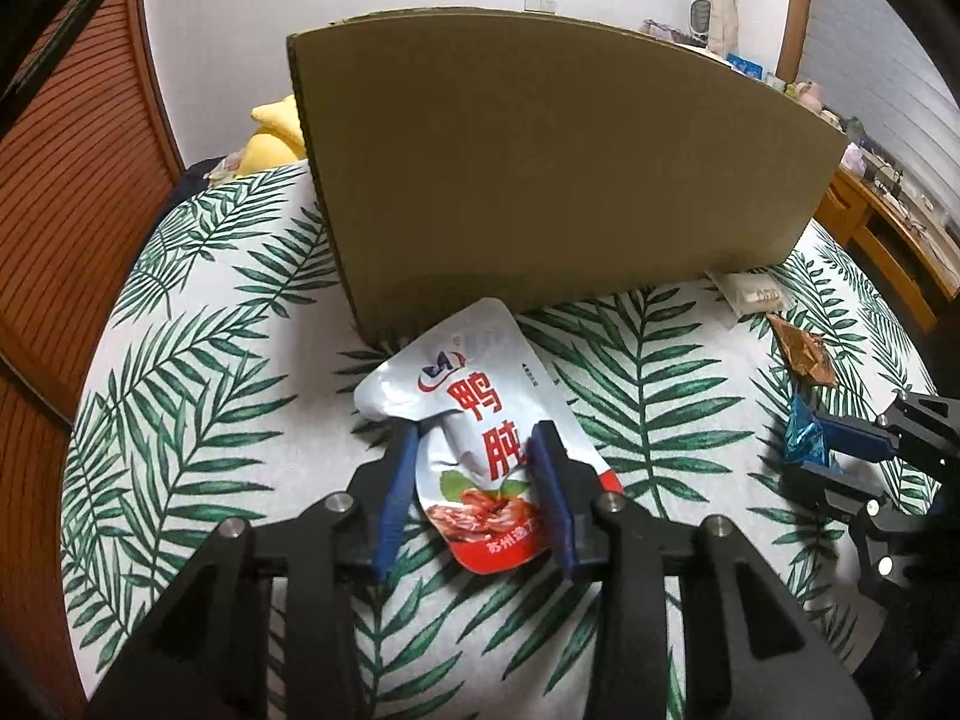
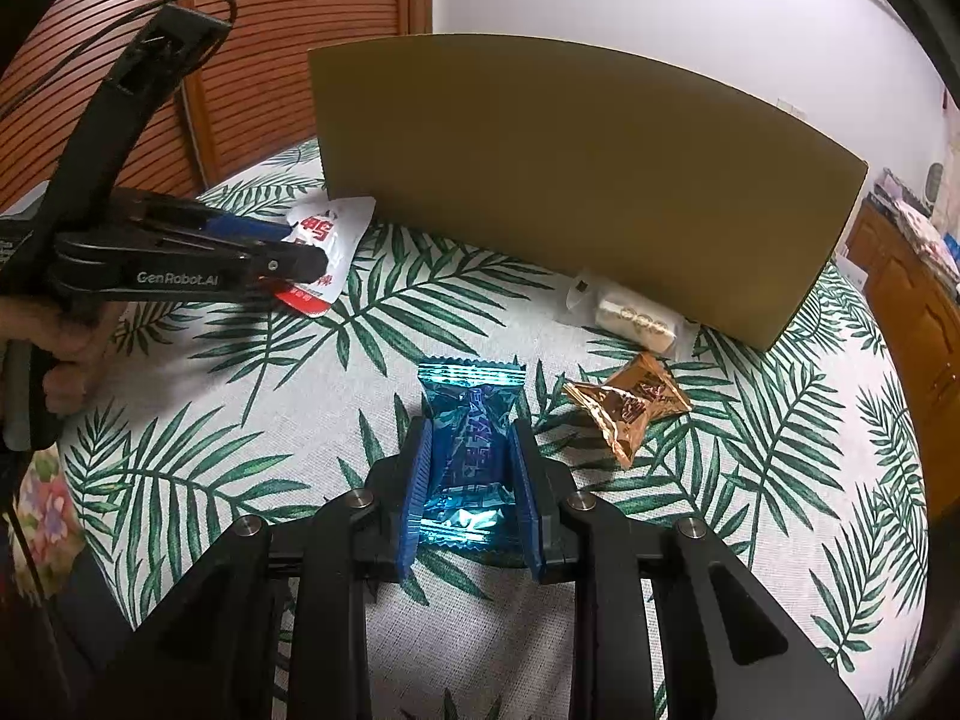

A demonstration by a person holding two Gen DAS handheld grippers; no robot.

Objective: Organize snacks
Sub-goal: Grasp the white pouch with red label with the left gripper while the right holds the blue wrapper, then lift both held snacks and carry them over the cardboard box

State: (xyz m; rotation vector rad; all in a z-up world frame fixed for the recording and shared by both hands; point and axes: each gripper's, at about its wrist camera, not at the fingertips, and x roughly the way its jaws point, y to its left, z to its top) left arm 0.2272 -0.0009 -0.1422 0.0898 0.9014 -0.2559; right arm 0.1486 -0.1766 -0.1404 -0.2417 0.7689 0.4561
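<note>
- Two grippers each clamp a snack over a cloth (image 1: 180,324) printed with green palm leaves.
- Left gripper (image 1: 477,441): at the lower centre of the left wrist view, its blue pads (image 1: 399,480) press both sides of a silver-and-red pouch (image 1: 474,402), whose foil buckles between them; the jaws stand fairly narrow. In the right wrist view this gripper sits at the middle left with the pouch poking out past it, and a hand (image 2: 66,342) holds its grip at the left edge.
- Right gripper (image 2: 468,438): at the lower centre of the right wrist view, its jaws are drawn close together on a shiny blue candy packet (image 2: 471,420), pinching its middle.
- Cardboard box (image 1: 540,168): fills the upper centre of both views, standing on the cloth; the pouch's top corner lies just at its base.
- Gold-brown wrapper (image 2: 630,402): on the cloth, right of the blue packet and apart from it.
- Clear-wrapped white bar (image 2: 636,315): just above the gold one, beside the box's lower right edge.
</note>
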